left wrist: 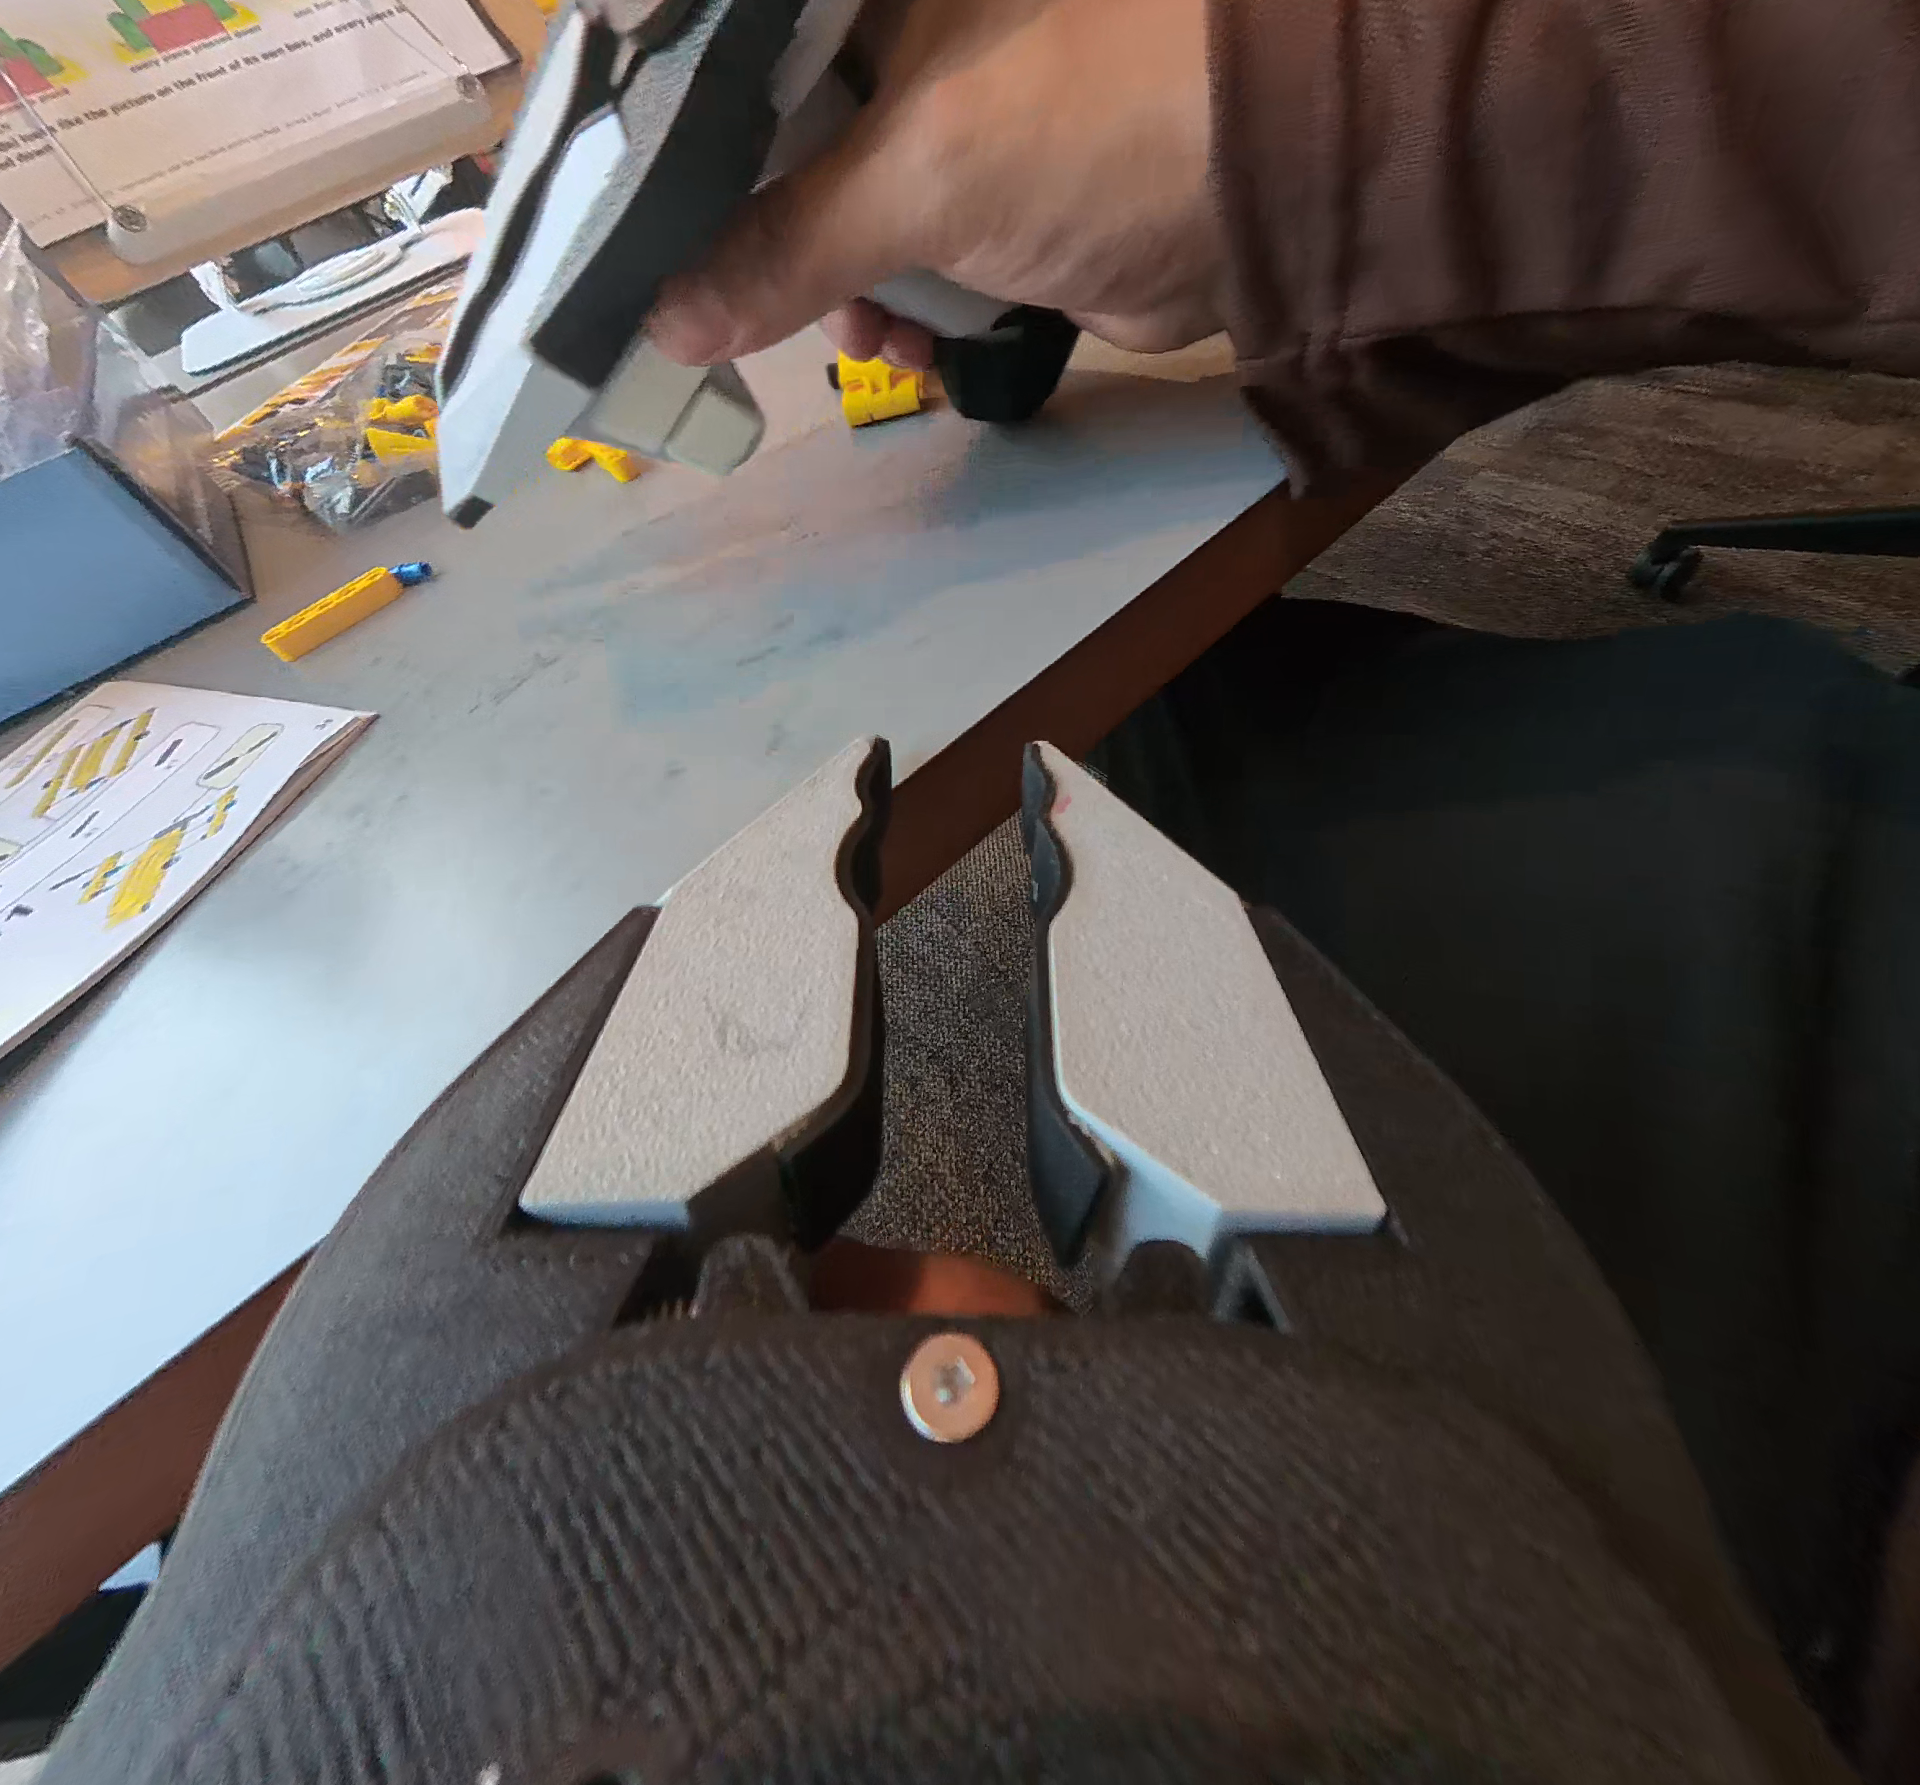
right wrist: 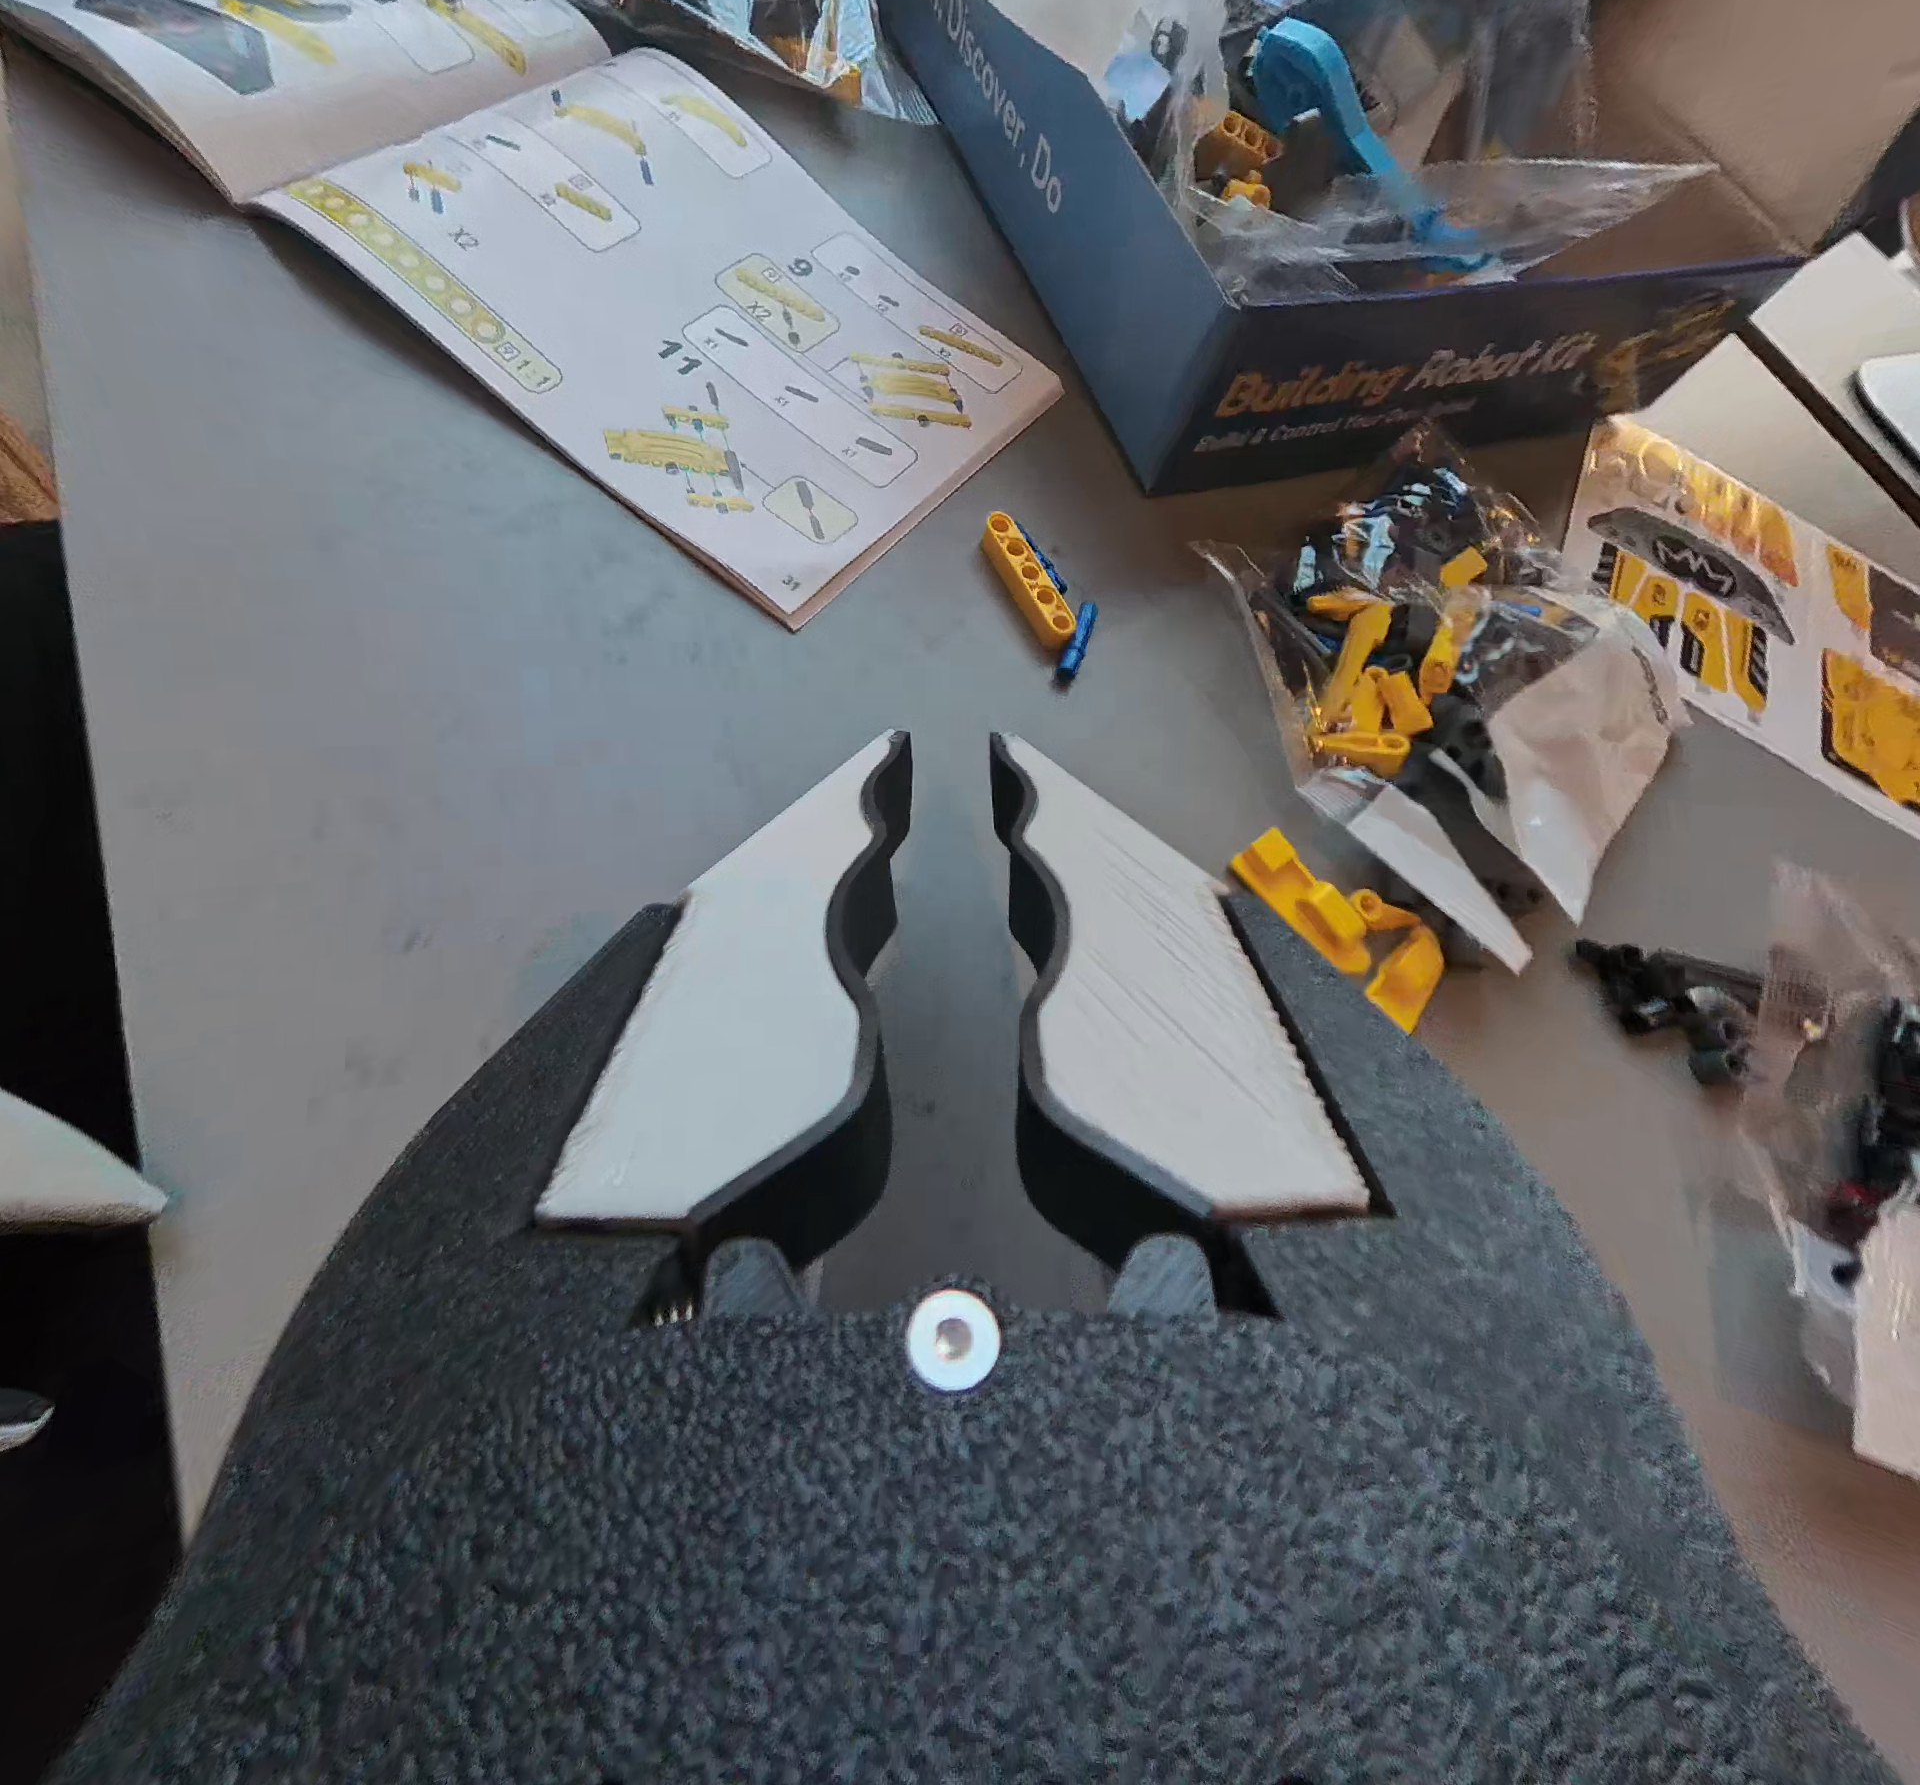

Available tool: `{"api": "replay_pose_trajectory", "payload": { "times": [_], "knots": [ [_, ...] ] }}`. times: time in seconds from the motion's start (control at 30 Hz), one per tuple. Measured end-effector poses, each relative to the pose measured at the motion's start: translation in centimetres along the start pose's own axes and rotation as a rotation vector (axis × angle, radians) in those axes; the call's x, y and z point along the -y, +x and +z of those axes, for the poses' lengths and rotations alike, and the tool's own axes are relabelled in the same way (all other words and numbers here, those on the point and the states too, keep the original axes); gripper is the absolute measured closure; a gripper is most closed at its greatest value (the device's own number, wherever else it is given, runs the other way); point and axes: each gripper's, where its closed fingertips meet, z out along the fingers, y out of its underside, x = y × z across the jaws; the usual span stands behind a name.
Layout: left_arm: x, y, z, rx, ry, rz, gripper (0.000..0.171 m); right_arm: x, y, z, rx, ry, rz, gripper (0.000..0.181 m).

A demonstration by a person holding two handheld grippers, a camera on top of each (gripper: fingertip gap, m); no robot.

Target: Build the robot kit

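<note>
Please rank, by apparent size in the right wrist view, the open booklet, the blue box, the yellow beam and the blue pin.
1. Booklet and box: both cut off by the frame, so I cannot rank them.
2. Yellow beam.
3. Blue pin, beside the beam.

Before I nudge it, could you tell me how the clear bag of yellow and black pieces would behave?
The clear bag looks crinkly and floppy, so it would probably sag and slide, not roll. It lies open, so pieces might spill onto the table.
</note>
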Motion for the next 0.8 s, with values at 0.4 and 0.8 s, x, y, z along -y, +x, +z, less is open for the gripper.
{"api": "replay_pose_trajectory", "payload": {
  "times": [0.4, 0.8],
  "knots": [
    [-0.4, -0.9, -0.3, 0.020, -0.007, -0.021, 0.150, 1.4, 2.0, 6.9, 0.097, -0.205, -0.173, 0.167],
    [-0.2, -0.5, -0.3, -0.001, -0.002, -0.031, 0.150, -0.6, -2.1, 4.0, 0.238, -0.293, -0.152, 0.173]
  ]
}}
